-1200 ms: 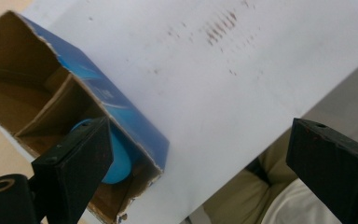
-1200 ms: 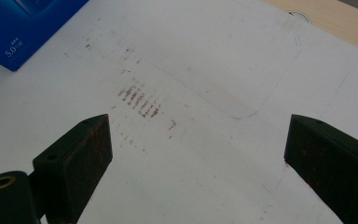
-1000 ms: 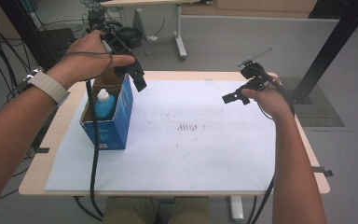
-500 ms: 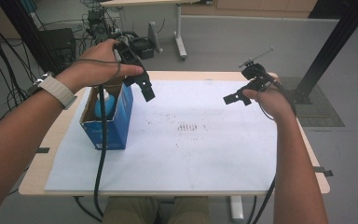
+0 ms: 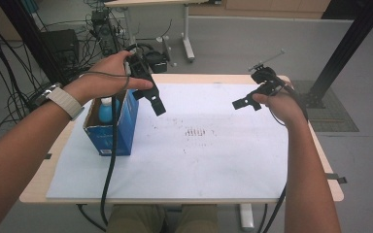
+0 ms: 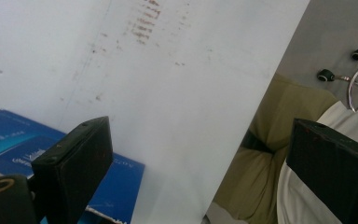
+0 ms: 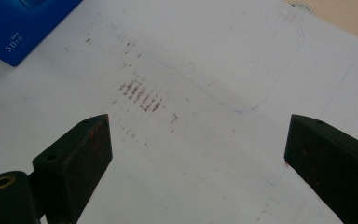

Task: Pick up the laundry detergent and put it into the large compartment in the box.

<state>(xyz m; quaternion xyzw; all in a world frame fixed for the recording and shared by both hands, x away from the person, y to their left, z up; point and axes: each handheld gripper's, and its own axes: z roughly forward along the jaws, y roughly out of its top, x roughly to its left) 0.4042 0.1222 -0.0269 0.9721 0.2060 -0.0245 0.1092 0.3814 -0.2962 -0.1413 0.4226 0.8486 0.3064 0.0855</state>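
An open blue cardboard box (image 5: 111, 128) stands at the left of the white sheet (image 5: 199, 155), with a blue bottle with a white cap (image 5: 106, 109) upright inside it. My left gripper (image 5: 155, 99) hovers just right of the box's top, open and empty. In the left gripper view the box (image 6: 9, 144) lies behind the left jaw, and its gripper (image 6: 205, 172) holds nothing. My right gripper (image 5: 243, 103) floats above the sheet's far right part, open and empty. Its own view looks past the wide-apart gripper (image 7: 200, 168) at the box's corner (image 7: 23, 23).
Reddish-brown smudges (image 5: 194, 132) mark the sheet's middle. The wooden table (image 5: 320, 155) shows around the sheet. Beyond the far edge are cables, a black unit (image 5: 60, 46) and a desk leg (image 5: 187, 34). A black post (image 5: 345, 48) rises at the far right.
My left gripper has moved right and slightly toward me, from above the box opening to beside its right edge. The right gripper has stayed put.
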